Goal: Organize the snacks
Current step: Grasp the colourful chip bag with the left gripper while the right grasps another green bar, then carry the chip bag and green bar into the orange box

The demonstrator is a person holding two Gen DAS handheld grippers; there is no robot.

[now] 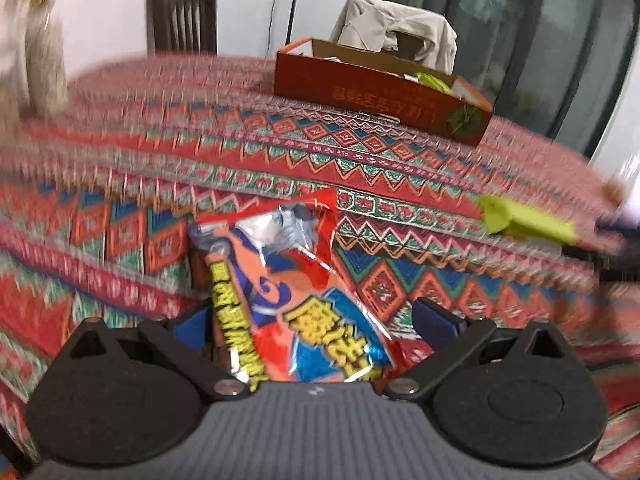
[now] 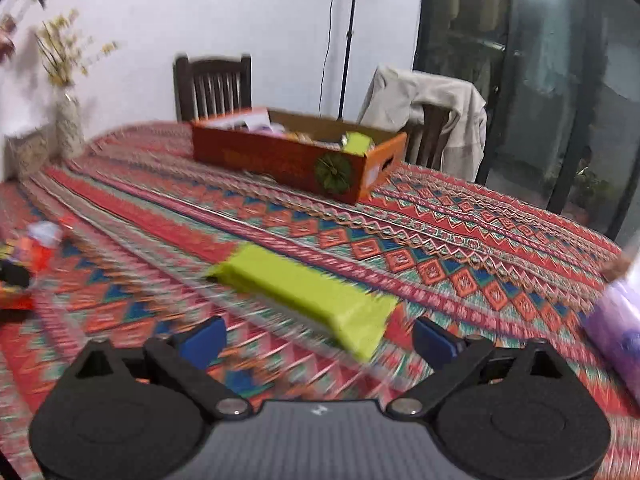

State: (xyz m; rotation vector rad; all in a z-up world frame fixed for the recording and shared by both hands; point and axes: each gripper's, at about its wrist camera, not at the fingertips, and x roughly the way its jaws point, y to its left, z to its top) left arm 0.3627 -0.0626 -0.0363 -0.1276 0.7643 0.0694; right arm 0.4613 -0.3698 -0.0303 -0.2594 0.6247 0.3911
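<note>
A red, orange and blue snack packet (image 1: 280, 280) lies on the patterned tablecloth (image 1: 360, 152) between the fingers of my left gripper (image 1: 316, 320). Its jaws stand wide; the left pad (image 1: 196, 328) is at the packet's edge and the right pad (image 1: 436, 320) is clear of it. My right gripper (image 2: 320, 332) is open just behind a lime-green packet (image 2: 304, 288), which lies flat on the cloth and also shows as the green packet (image 1: 520, 220) in the left wrist view. An orange cardboard box (image 2: 288, 160) with several snacks inside stands at the far side, box (image 1: 380, 92).
A purple packet (image 2: 616, 320) lies at the table's right edge. A vase of dried flowers (image 2: 68, 124) stands at the far left. Behind the table are a wooden chair (image 2: 212, 84) and a chair draped with a beige jacket (image 2: 432, 112), then a glass door.
</note>
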